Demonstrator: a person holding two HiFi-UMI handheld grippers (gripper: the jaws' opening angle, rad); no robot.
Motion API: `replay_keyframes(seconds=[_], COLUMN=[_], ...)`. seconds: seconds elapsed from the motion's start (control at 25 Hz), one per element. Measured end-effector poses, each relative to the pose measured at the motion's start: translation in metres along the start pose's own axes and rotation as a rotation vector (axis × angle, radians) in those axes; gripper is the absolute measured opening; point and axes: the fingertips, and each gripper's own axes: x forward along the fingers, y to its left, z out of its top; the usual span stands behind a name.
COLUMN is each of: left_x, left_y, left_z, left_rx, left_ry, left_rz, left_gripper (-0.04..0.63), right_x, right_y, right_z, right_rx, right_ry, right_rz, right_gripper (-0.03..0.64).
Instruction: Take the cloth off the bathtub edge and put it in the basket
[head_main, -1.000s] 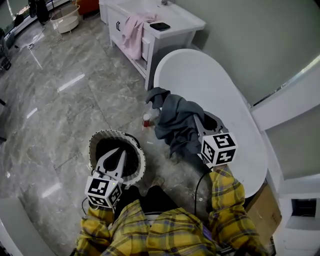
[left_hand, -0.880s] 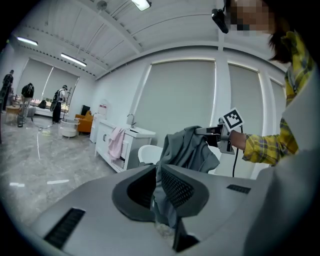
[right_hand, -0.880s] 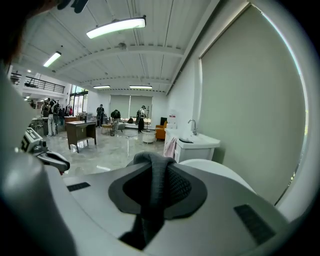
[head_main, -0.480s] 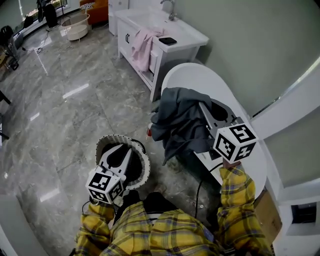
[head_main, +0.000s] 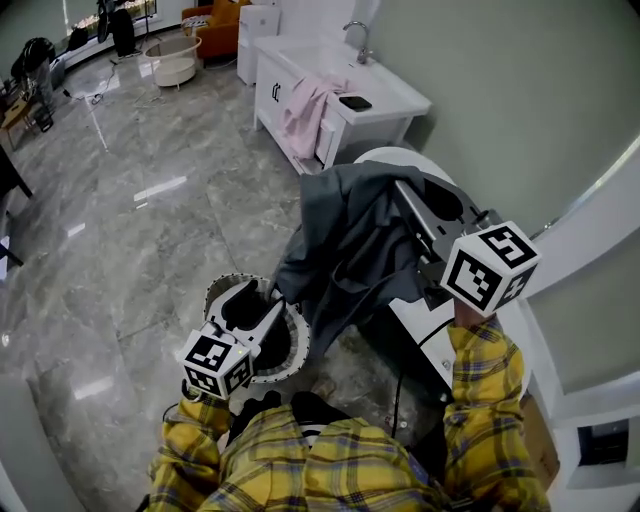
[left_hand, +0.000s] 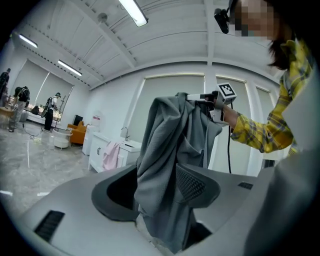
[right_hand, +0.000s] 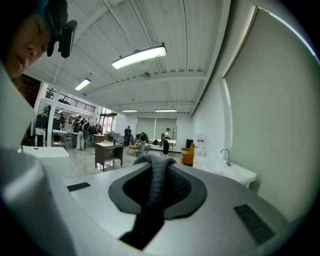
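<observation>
Cloth (head_main: 345, 240) now lifted clear of bathtub (head_main: 385, 155), pinched in right claw (head_main: 400, 190), hanging over basket (head_main: 297, 345); left claw (head_main: 268, 305) opening around its lower folds. Lowering remains.

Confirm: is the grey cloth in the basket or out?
Out. The grey cloth hangs pinched in the right gripper, its lower edge beside the basket rim, not inside.

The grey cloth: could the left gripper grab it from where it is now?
Probably yes. The grey cloth, held up by the right gripper, hangs between the left gripper's opening jaws, with nothing in the way.
</observation>
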Motion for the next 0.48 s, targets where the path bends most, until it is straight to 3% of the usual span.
replay_keyframes(seconds=[0.2, 0.48], left_x=[-0.003, -0.041], left_y=[0.004, 0.029], left_z=[0.012, 0.040], left_rx=[0.044, 0.047], left_ry=[-0.038, -0.122], left_rz=[-0.003, 0.085], left_gripper=[0.299, 0.299], right_x=[0.017, 0.035], right_y=[0.045, 0.101], right_z=[0.046, 0.081], right_rx=[-0.035, -0.085], right_ry=[-0.063, -0.124], right_rz=[0.117, 0.234], right_gripper=[0.064, 0.064])
